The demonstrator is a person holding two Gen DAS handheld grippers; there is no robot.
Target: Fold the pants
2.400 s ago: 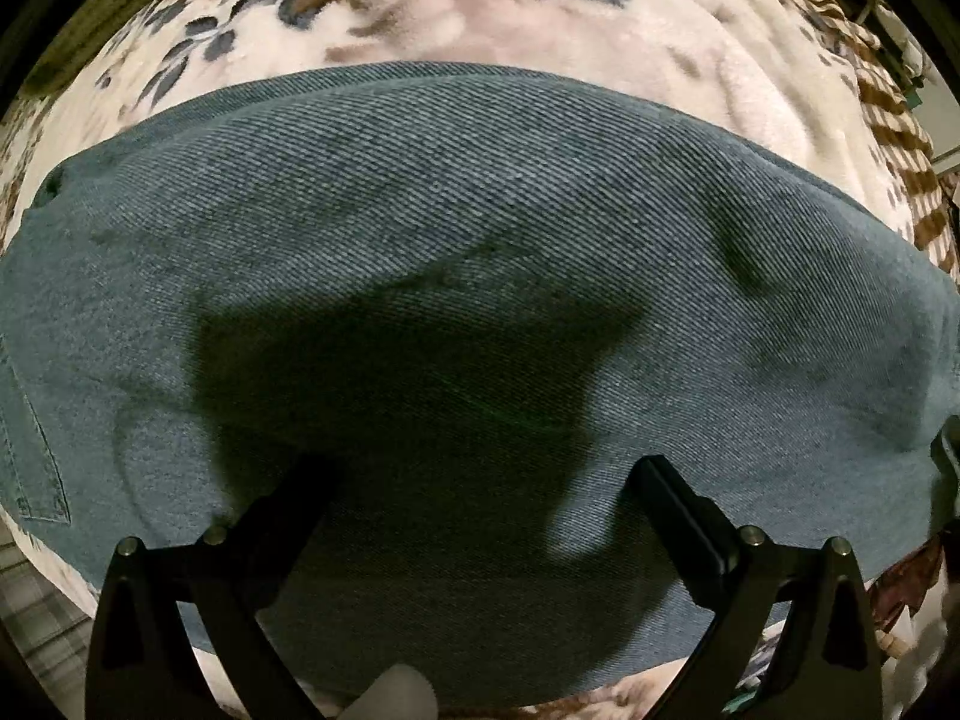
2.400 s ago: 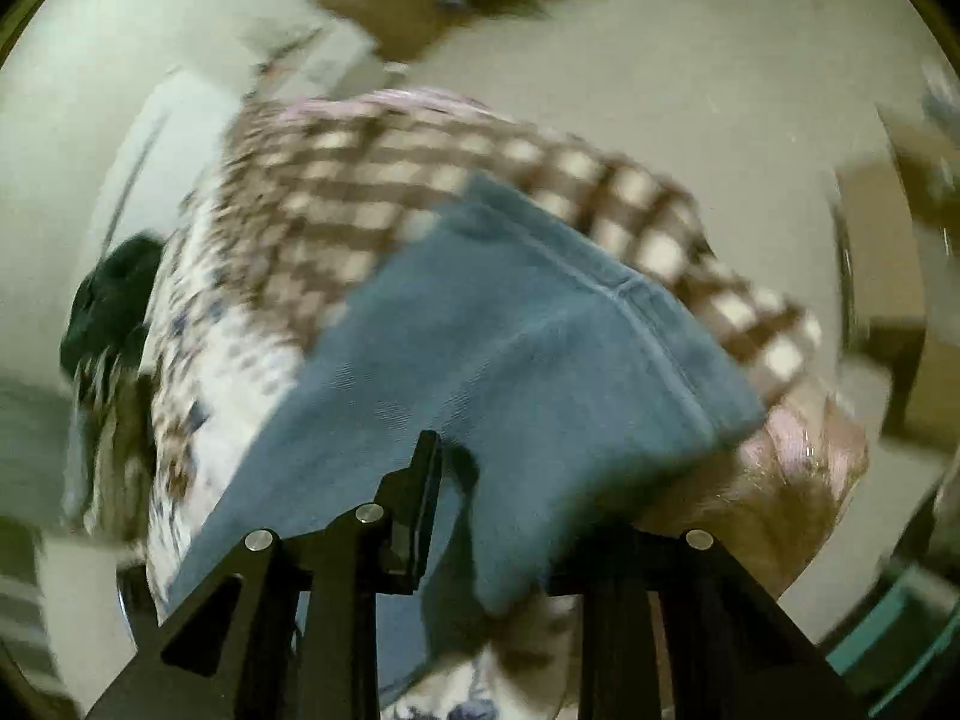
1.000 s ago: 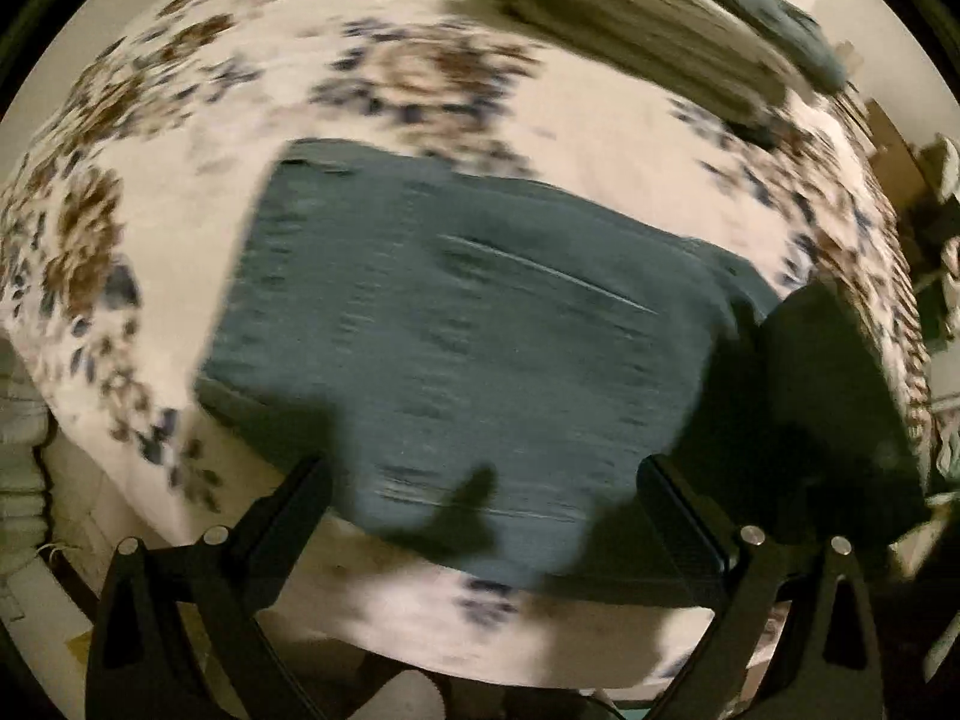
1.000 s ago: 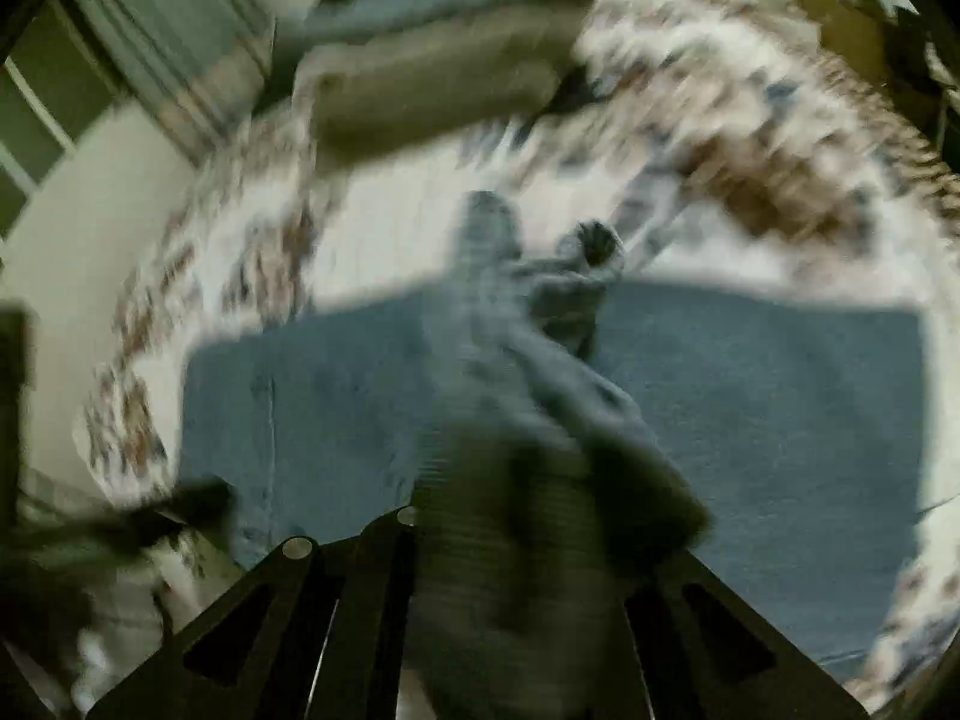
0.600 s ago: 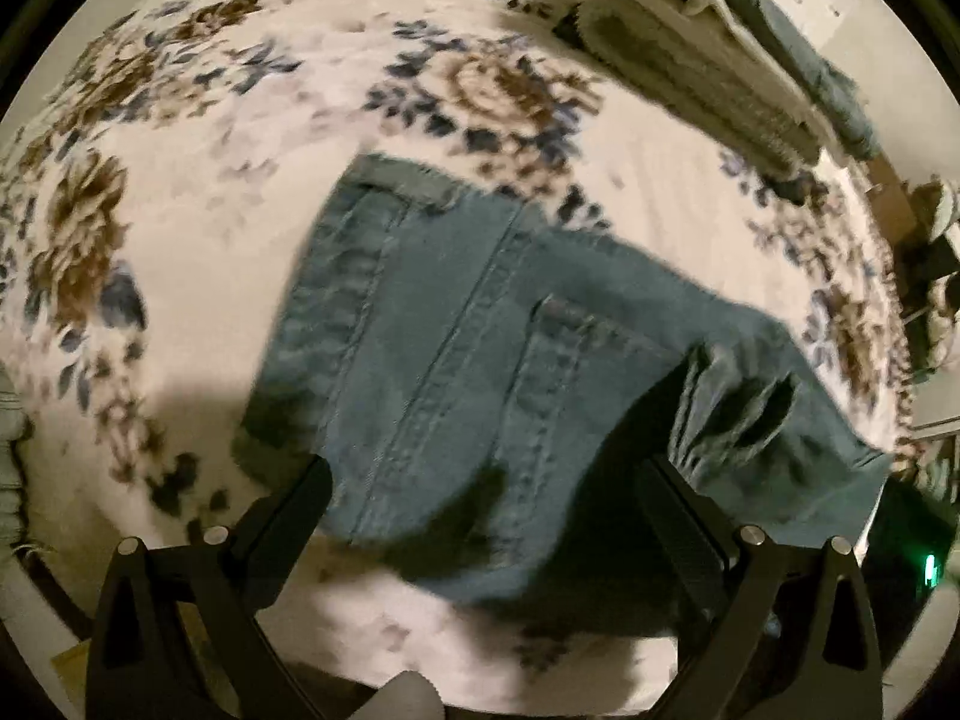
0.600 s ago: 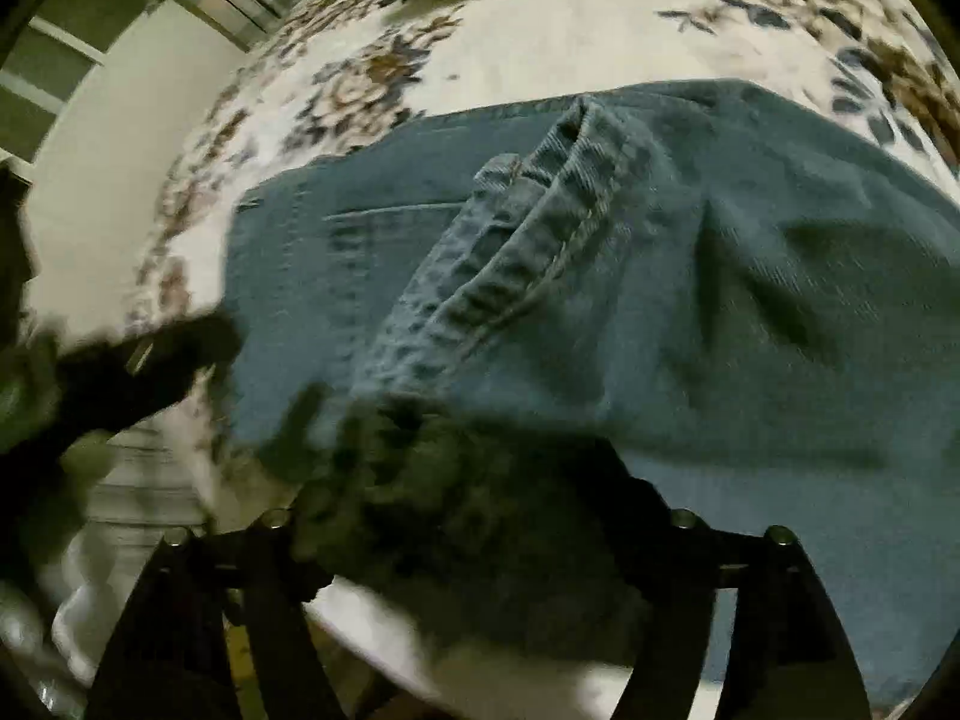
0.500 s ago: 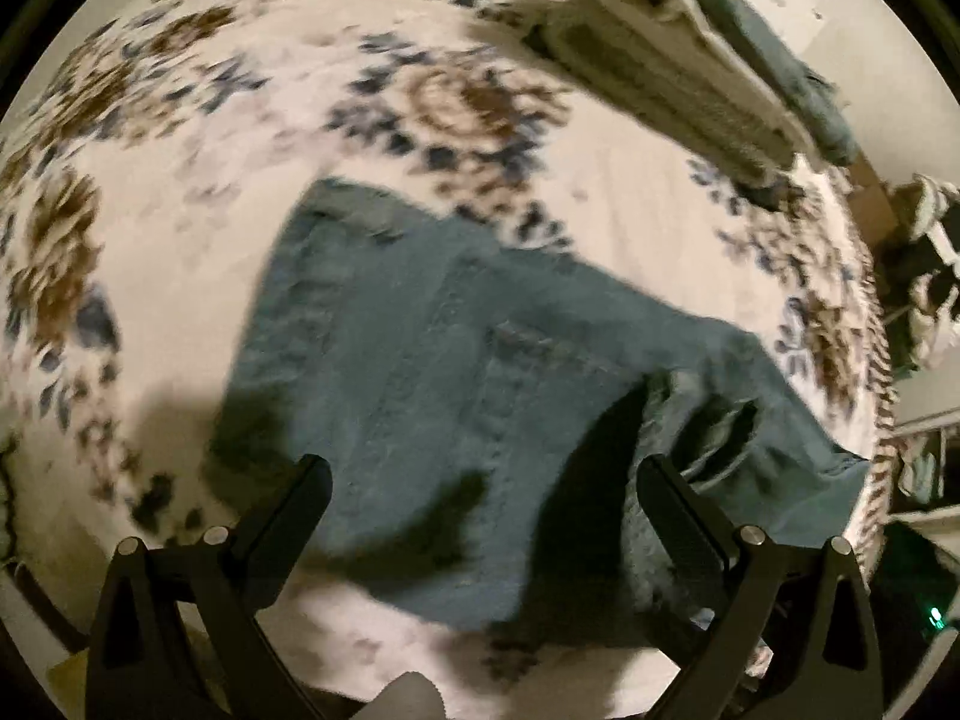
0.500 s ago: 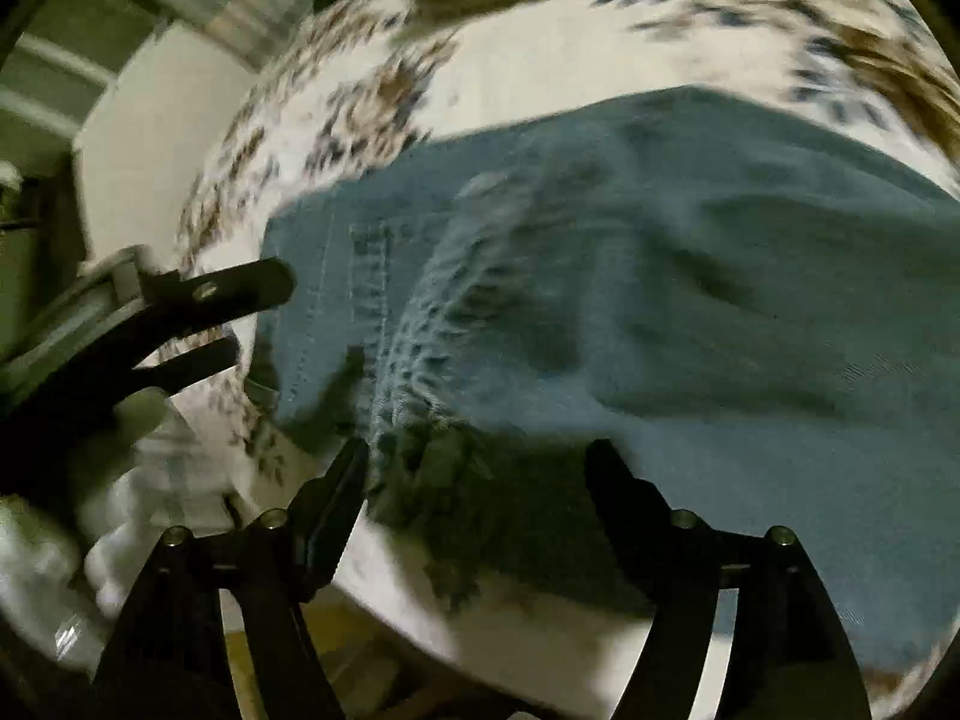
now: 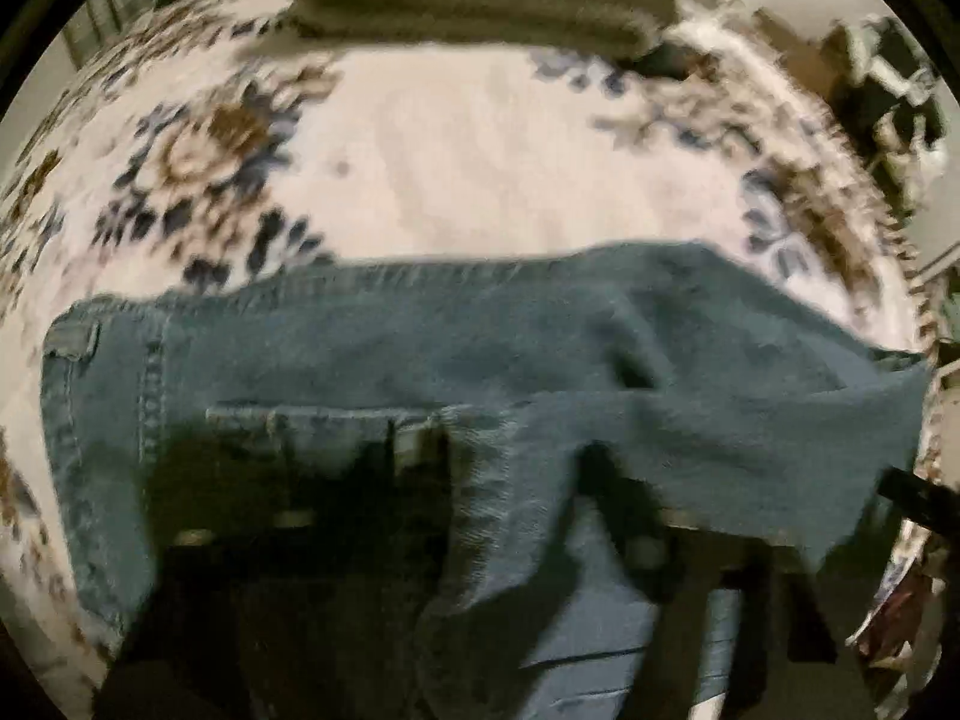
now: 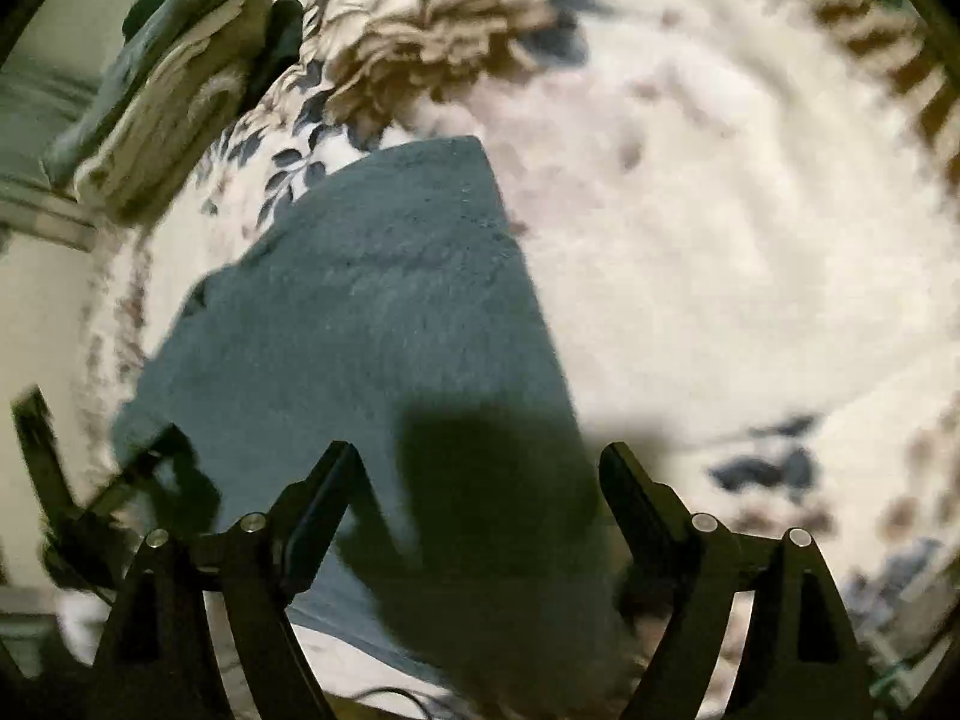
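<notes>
Blue denim pants [image 9: 372,348] lie folded on a floral blanket [image 9: 480,156], waistband to the left. A hemmed leg end [image 9: 690,456] lies over the pants, draped across my left gripper [image 9: 432,516] and hiding its fingers in blur and shadow. In the right wrist view the pants [image 10: 372,312] lie flat under my right gripper [image 10: 474,468], which is open and empty just above the denim near its right edge.
A stack of folded towels and clothes [image 9: 480,0] sits at the far side of the bed, also seen in the right wrist view [image 10: 162,78]. The blanket [image 10: 720,240] spreads to the right. The bed edge lies near my grippers.
My right gripper has let go of the bunched leg end and opened, swinging to the right. My left gripper has dropped low onto the pants, and the leg end now lies over it.
</notes>
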